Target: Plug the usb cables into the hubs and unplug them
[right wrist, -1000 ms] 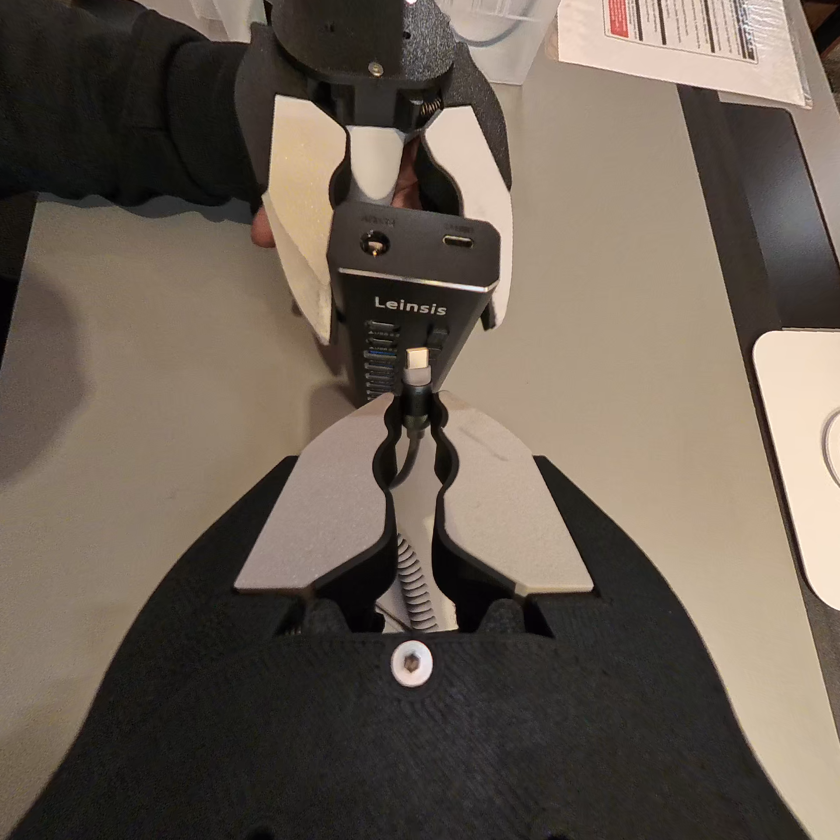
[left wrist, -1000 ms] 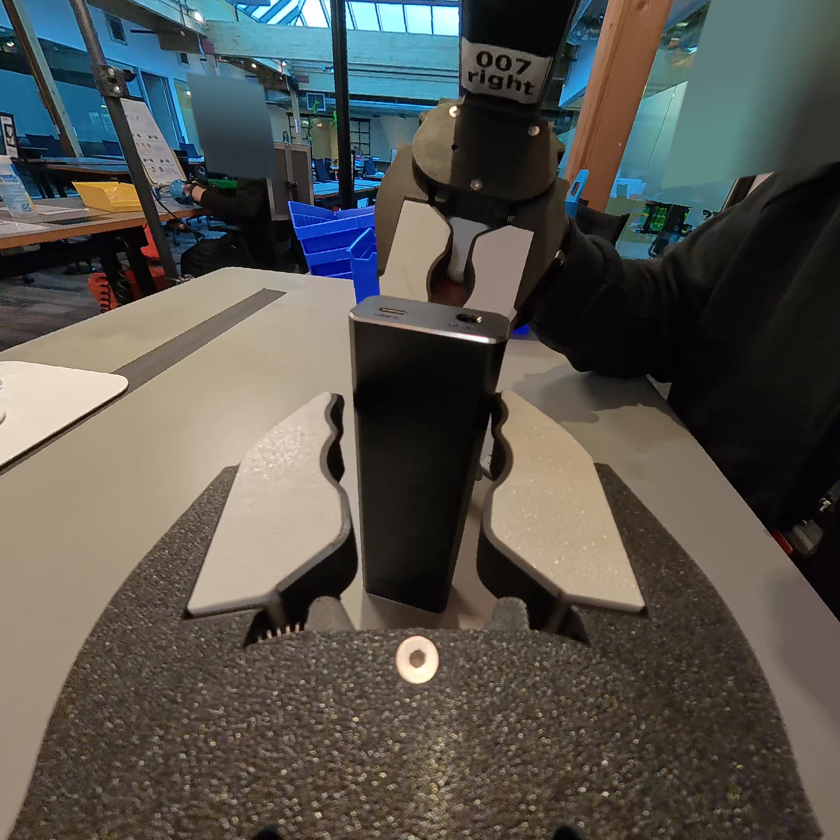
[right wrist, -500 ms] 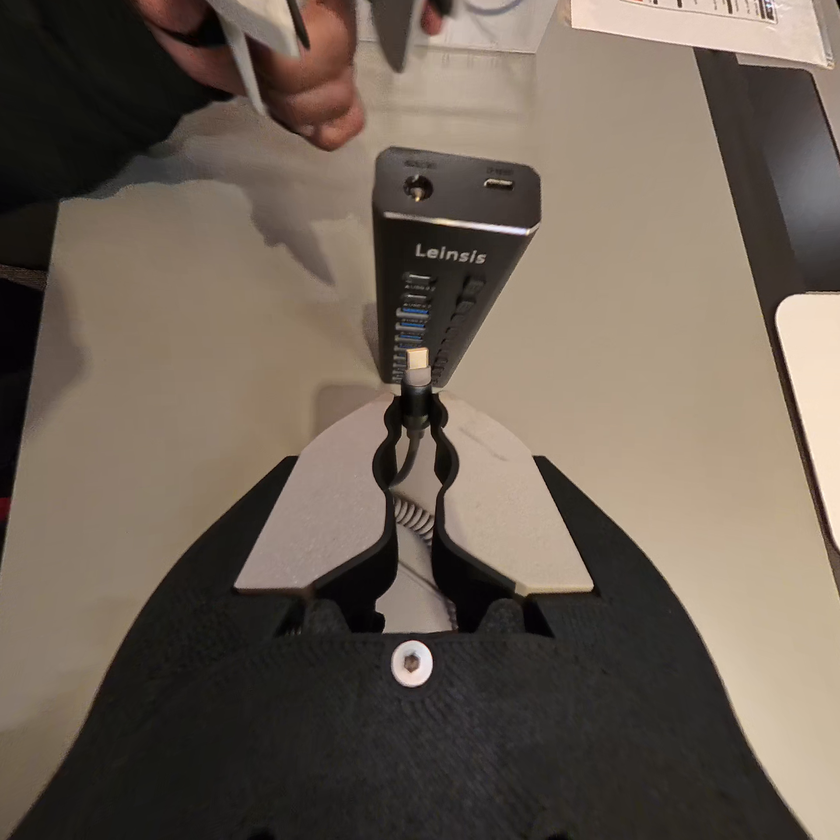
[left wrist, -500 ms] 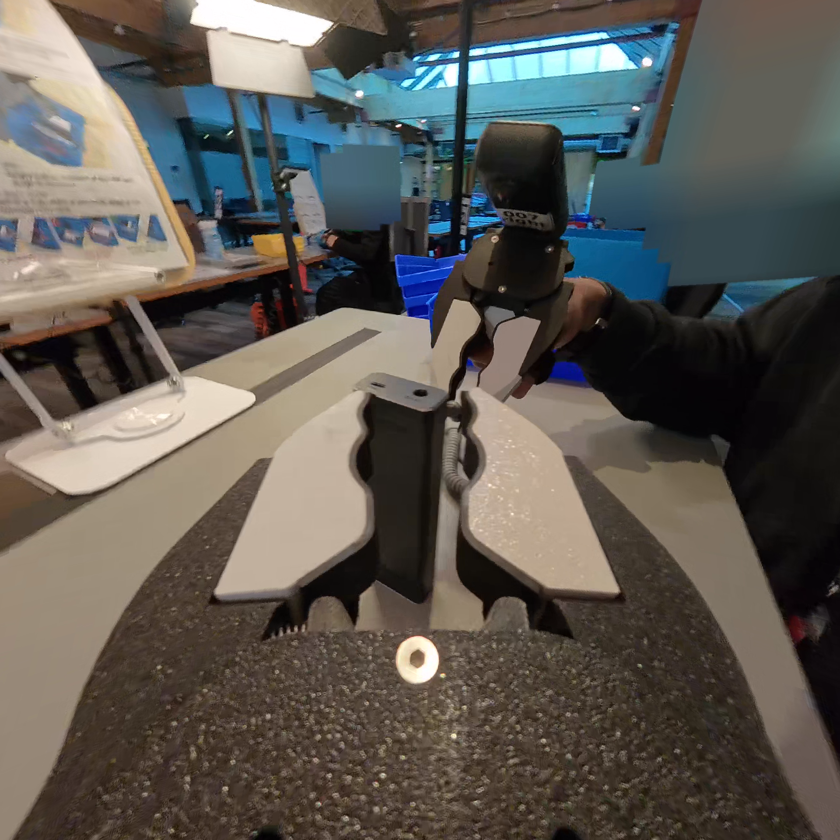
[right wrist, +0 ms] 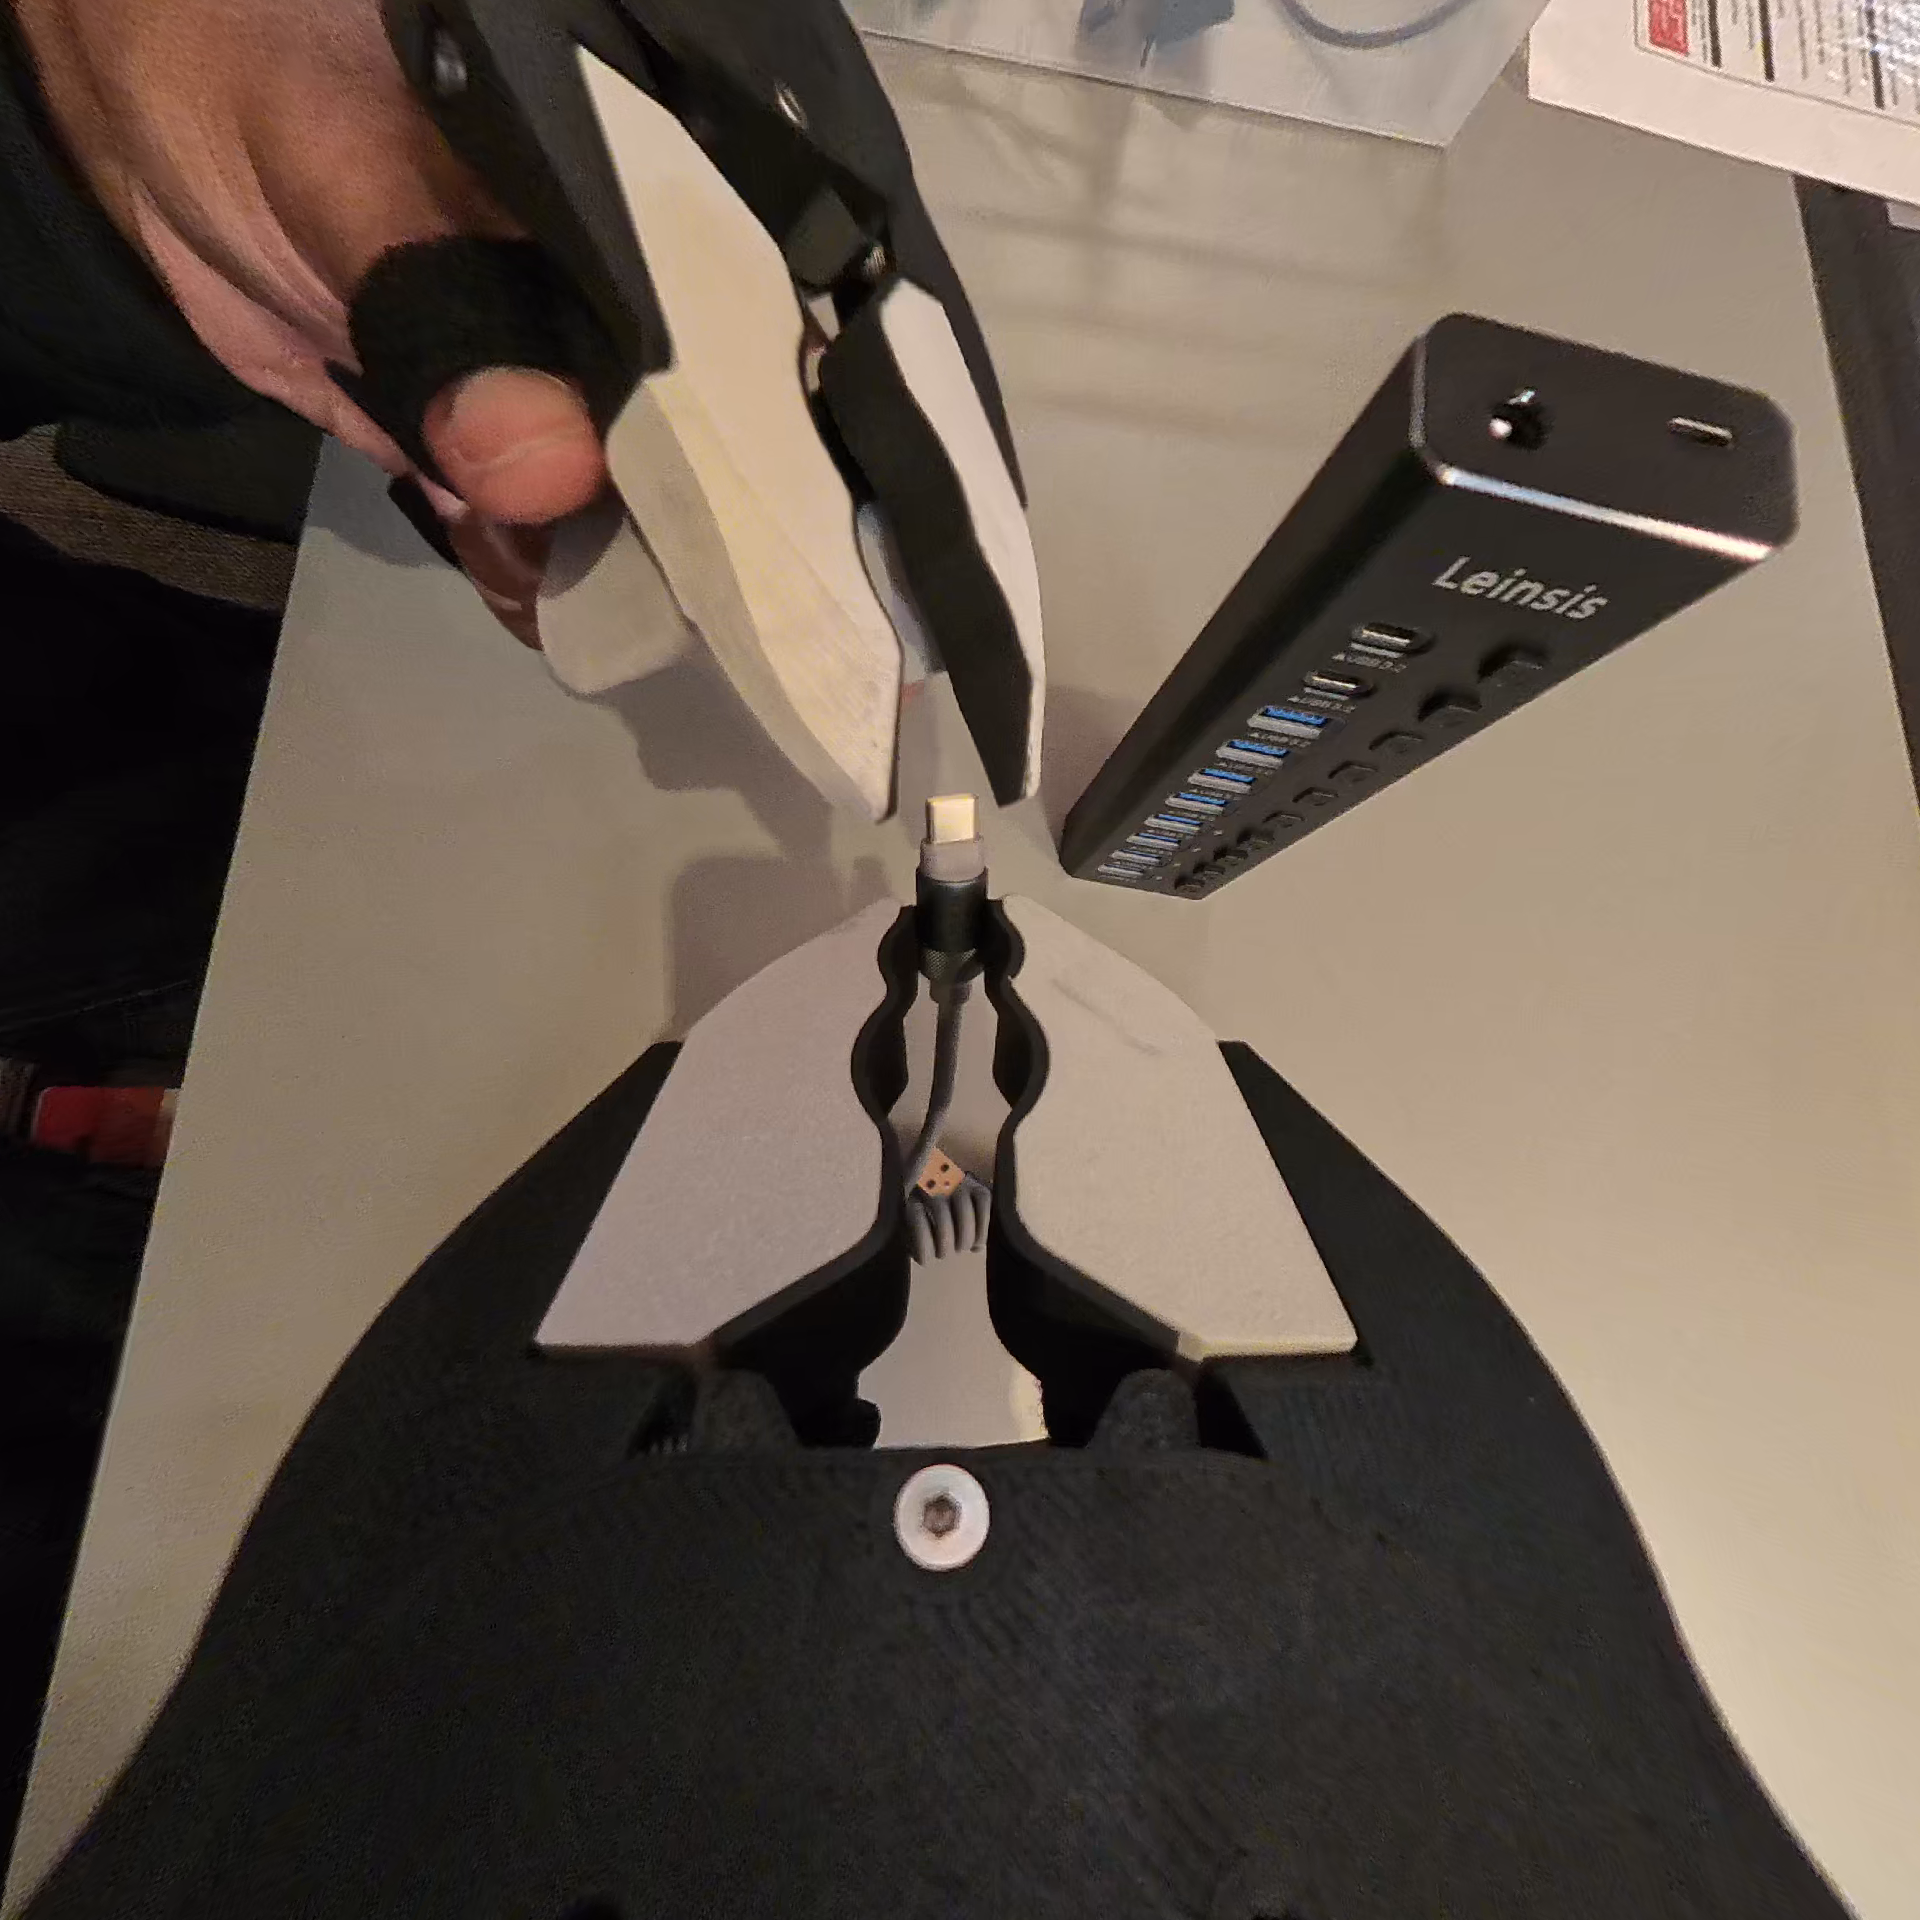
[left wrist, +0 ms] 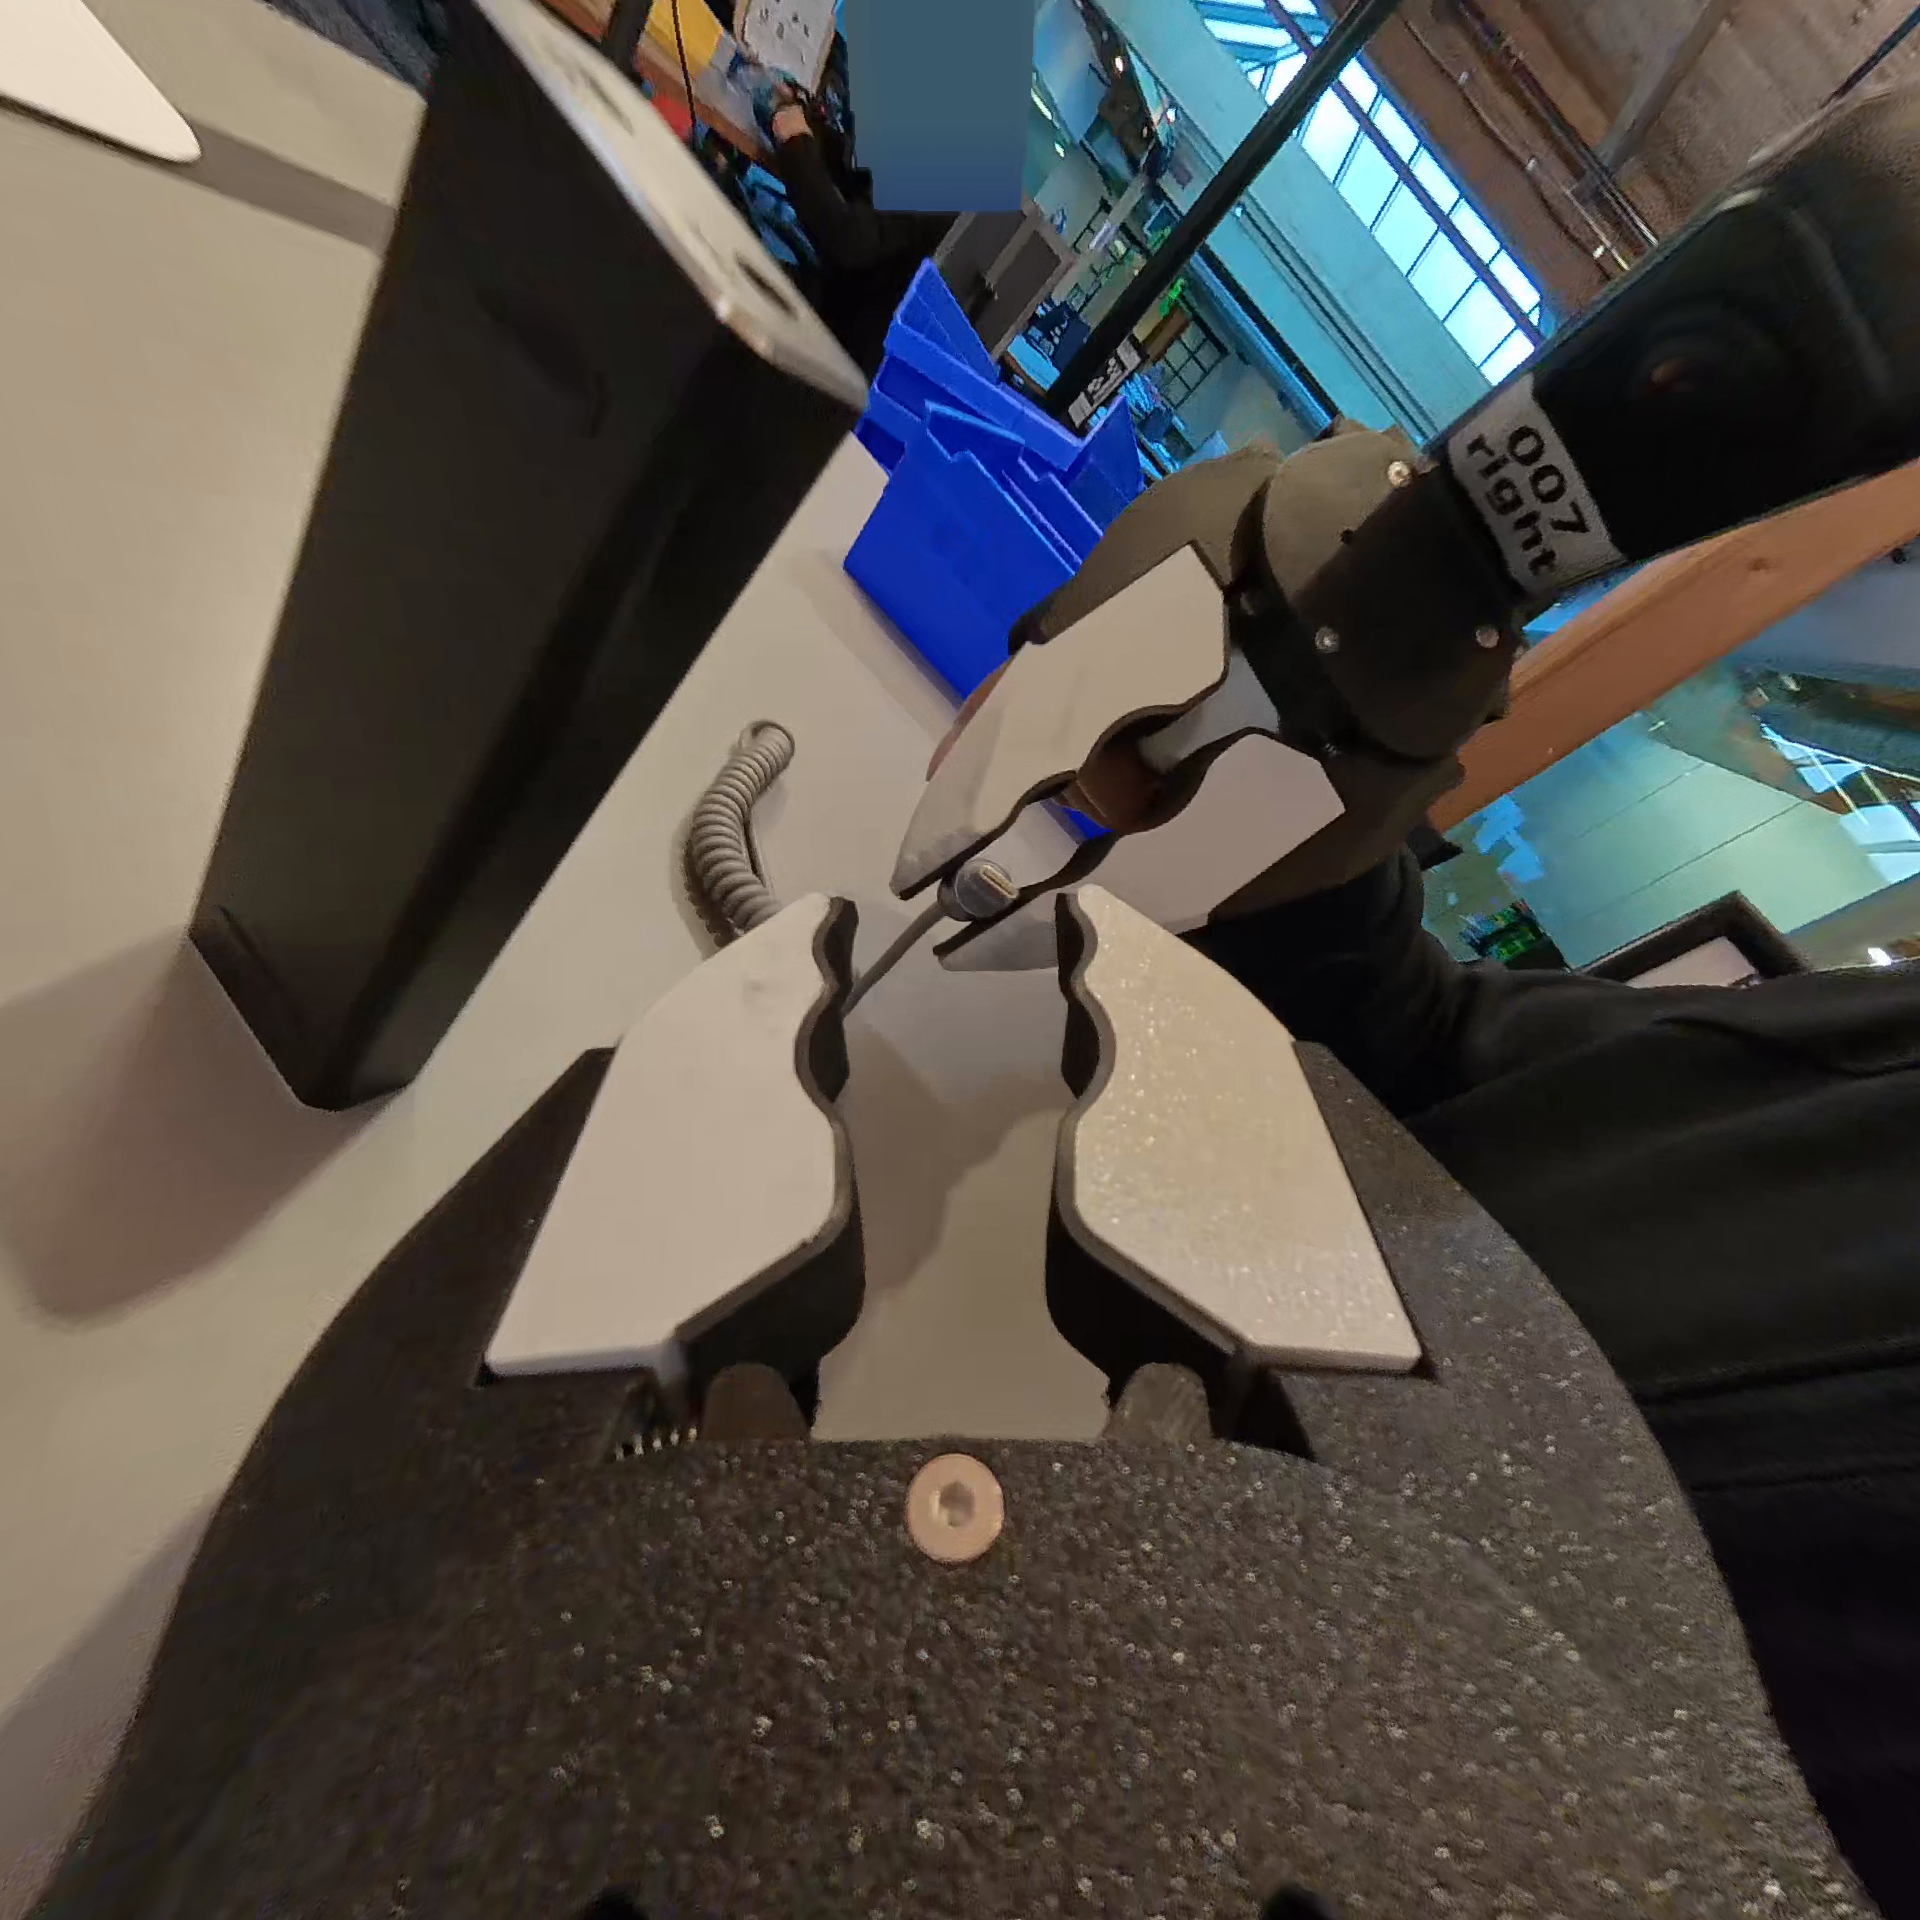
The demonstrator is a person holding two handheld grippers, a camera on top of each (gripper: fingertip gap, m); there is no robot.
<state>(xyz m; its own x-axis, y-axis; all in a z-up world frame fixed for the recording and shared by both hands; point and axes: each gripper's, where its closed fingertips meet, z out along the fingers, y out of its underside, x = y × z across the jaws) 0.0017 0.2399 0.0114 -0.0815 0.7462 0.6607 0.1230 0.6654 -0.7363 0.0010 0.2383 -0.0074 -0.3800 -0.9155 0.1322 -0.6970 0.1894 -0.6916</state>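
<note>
The black USB hub (right wrist: 1403, 644) lies on the grey table (right wrist: 1455, 1091), port side up, to the right of my right gripper (right wrist: 951, 935). That gripper is shut on the metal USB-C plug (right wrist: 948, 883) of a grey coiled cable (left wrist: 727, 821), with the plug tip free. In the left wrist view the hub (left wrist: 468, 520) is at the left. My left gripper (left wrist: 951, 935) is open and empty. Its fingertips (right wrist: 873, 769) hover just above the plug tip. The right gripper (left wrist: 987, 883) meets it tip to tip, holding the plug (left wrist: 982, 888).
A clear plastic box (right wrist: 1247, 62) and a laminated sheet (right wrist: 1766, 94) lie at the table's far end. A dark strip (right wrist: 1860, 416) runs along the right side. Blue bins (left wrist: 977, 499) stand beyond the table. A person's hand (right wrist: 312, 260) holds the left gripper. The grippers are tip to tip, or close to it. It is some 7 centimetres from my left tips to the hub (left wrist: 468, 520).
My left gripper has let go of the hub, opened and swung over to face the plug. The hub, upright before, now lies on the table. The right gripper still holds the plug.
</note>
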